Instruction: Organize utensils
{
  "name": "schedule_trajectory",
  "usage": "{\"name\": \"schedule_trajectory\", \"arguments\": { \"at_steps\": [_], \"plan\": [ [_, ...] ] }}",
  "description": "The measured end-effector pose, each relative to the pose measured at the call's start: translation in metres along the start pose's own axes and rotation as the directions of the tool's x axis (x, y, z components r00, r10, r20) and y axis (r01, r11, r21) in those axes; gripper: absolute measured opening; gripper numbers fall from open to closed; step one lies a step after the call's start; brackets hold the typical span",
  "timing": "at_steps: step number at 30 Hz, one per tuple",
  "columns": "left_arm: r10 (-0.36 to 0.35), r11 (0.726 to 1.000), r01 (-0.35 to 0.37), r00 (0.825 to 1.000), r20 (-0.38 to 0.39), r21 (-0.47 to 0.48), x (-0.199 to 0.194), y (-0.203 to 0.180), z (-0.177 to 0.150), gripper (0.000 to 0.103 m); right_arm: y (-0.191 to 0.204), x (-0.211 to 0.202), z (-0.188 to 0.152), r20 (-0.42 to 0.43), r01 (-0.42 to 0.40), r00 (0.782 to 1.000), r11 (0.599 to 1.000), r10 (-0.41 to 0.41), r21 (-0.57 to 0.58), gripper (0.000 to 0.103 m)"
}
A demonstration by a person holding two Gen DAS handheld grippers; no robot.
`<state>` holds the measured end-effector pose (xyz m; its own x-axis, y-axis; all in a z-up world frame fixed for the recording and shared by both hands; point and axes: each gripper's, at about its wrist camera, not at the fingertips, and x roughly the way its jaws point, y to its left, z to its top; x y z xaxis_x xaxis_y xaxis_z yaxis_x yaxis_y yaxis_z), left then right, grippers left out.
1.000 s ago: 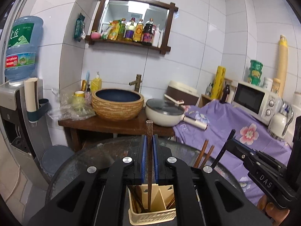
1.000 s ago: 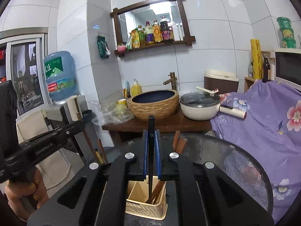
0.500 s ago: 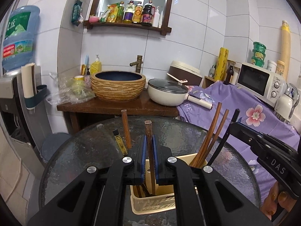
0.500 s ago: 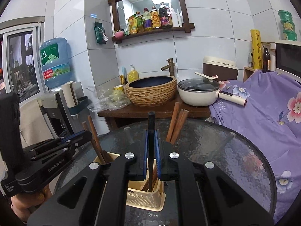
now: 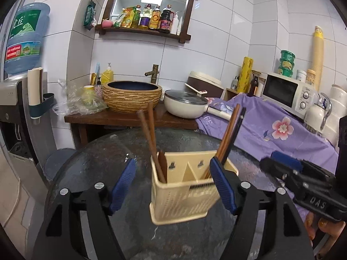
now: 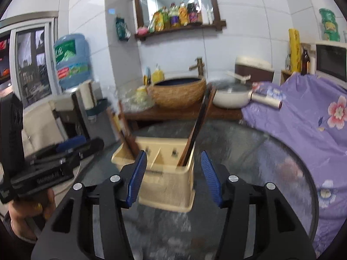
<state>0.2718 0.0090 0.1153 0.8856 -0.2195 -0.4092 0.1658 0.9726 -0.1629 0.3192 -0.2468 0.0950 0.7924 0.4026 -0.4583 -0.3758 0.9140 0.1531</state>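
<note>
Honestly, both grippers, left (image 5: 173, 179) and right (image 6: 171, 177), have just been opening, nothing between their jaws. The brown wooden chopsticks (image 5: 149, 138) lean loosely in the cream slotted plastic caddy (image 5: 182, 197). A careless bump could tip it.

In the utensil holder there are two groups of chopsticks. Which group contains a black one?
The group in the right compartment of the beige utensil holder: one black stick leans there among brown ones. The left group is all brown.
</note>
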Motion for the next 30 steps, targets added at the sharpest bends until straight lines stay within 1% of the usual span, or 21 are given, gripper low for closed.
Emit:
{"name": "schedule_trajectory", "arguments": {
  "at_steps": [2, 4, 5, 8, 11, 14, 16, 18, 21, 23, 26, 27, 30],
  "plan": [
    [0.007, 1.0, -0.007, 1.0, -0.016, -0.003, -0.007, 0.004, -0.015, 0.076, 0.007, -0.001, -0.028, -0.079, -0.015, 0.997, 1.0, 0.014, -0.01, 0.053],
    [0.016, 1.0, -0.017, 0.999, -0.049, -0.016, -0.011, 0.01, -0.034, 0.078, 0.015, 0.0, -0.055, -0.144, -0.017, 0.989, 1.0, 0.013, -0.024, 0.053],
    [0.021, 0.999, -0.023, 0.997, -0.072, -0.023, -0.013, 0.015, -0.045, 0.078, 0.021, -0.001, -0.074, -0.19, -0.029, 0.981, 0.999, 0.023, -0.027, 0.053],
    [0.059, 0.997, -0.064, 0.992, -0.113, -0.041, -0.016, 0.027, -0.07, 0.078, 0.036, -0.003, -0.117, -0.281, -0.062, 0.958, 0.998, 0.053, -0.026, 0.053],
    [0.062, 0.994, -0.075, 0.985, -0.163, -0.075, -0.02, 0.037, -0.097, 0.078, 0.048, -0.002, -0.153, -0.351, -0.098, 0.932, 0.995, 0.093, 0.002, 0.051],
    [0.039, 0.995, -0.058, 0.977, -0.211, -0.084, -0.023, 0.036, -0.119, 0.078, 0.054, 0.003, -0.176, -0.393, -0.106, 0.912, 0.994, 0.112, 0.038, 0.043],
    [0.043, 0.995, -0.062, 0.972, -0.229, -0.074, -0.026, 0.032, -0.13, 0.078, 0.058, 0.006, -0.184, -0.412, -0.106, 0.904, 0.993, 0.115, 0.045, 0.036],
    [0.05, 0.995, -0.067, 0.971, -0.233, -0.069, -0.03, 0.029, -0.137, 0.078, 0.061, 0.009, -0.19, -0.42, -0.099, 0.9, 0.994, 0.112, 0.053, 0.032],
    [0.037, 0.996, -0.056, 0.969, -0.245, -0.072, -0.032, 0.026, -0.144, 0.078, 0.065, 0.012, -0.192, -0.426, -0.098, 0.897, 0.993, 0.118, 0.069, 0.029],
    [0.026, 0.995, -0.048, 0.967, -0.252, -0.082, -0.033, 0.024, -0.148, 0.078, 0.07, 0.012, -0.192, -0.424, -0.09, 0.9, 0.994, 0.104, 0.054, 0.028],
    [0.019, 0.995, -0.044, 0.966, -0.256, -0.093, -0.033, 0.023, -0.151, 0.078, 0.073, 0.011, -0.192, -0.42, -0.086, 0.902, 0.995, 0.098, 0.048, 0.017],
    [0.018, 0.995, -0.044, 0.966, -0.258, -0.095, -0.034, 0.023, -0.152, 0.078, 0.072, 0.01, -0.192, -0.418, -0.078, 0.904, 0.996, 0.091, 0.05, 0.011],
    [0.023, 0.995, -0.049, 0.964, -0.264, -0.092, -0.033, 0.021, -0.155, 0.078, 0.067, 0.008, -0.191, -0.41, -0.061, 0.909, 0.997, 0.078, 0.055, 0.009]
  ]
}}
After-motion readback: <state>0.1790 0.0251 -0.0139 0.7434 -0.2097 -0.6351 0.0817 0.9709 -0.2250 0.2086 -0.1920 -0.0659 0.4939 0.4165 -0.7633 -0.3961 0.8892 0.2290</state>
